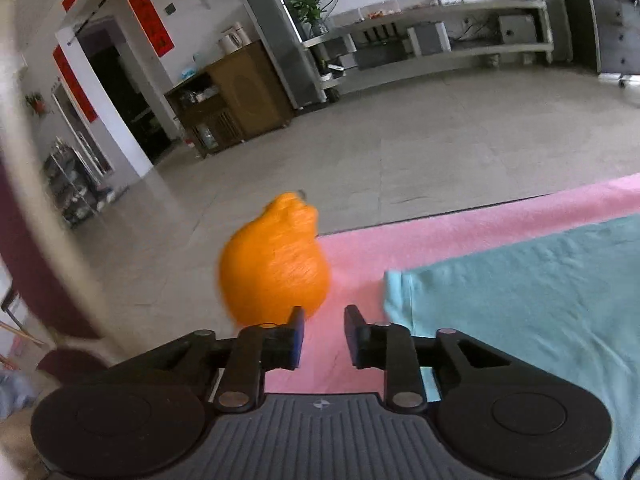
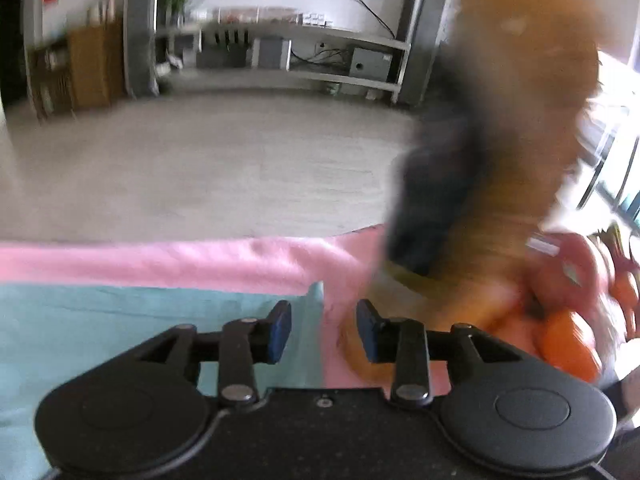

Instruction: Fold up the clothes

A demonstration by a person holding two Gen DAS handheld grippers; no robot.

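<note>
The pink cloth (image 1: 420, 240) covers the surface ahead of and beneath both of your grippers, and it ends at the floor beyond them. On it lies the teal garment (image 1: 540, 300), flat and smooth: it sits to the right of your left gripper (image 1: 324, 330) and to the left of and under your right gripper (image 2: 323, 330), so you are at its two side edges. Right of your right gripper a blurred brown and dark thing (image 2: 500, 160) rises high; you cannot tell what it is. The orange fruit (image 1: 276, 264) sits just ahead of your left gripper's left finger (image 1: 294, 338). Both grippers stand partly spread, with nothing between the pads. You look to be between folds, with both hands free of the cloth. Next you need a fresh pinch: bring each gripper onto its nearest teal edge, and keep your left one away from the fruit.
</note>
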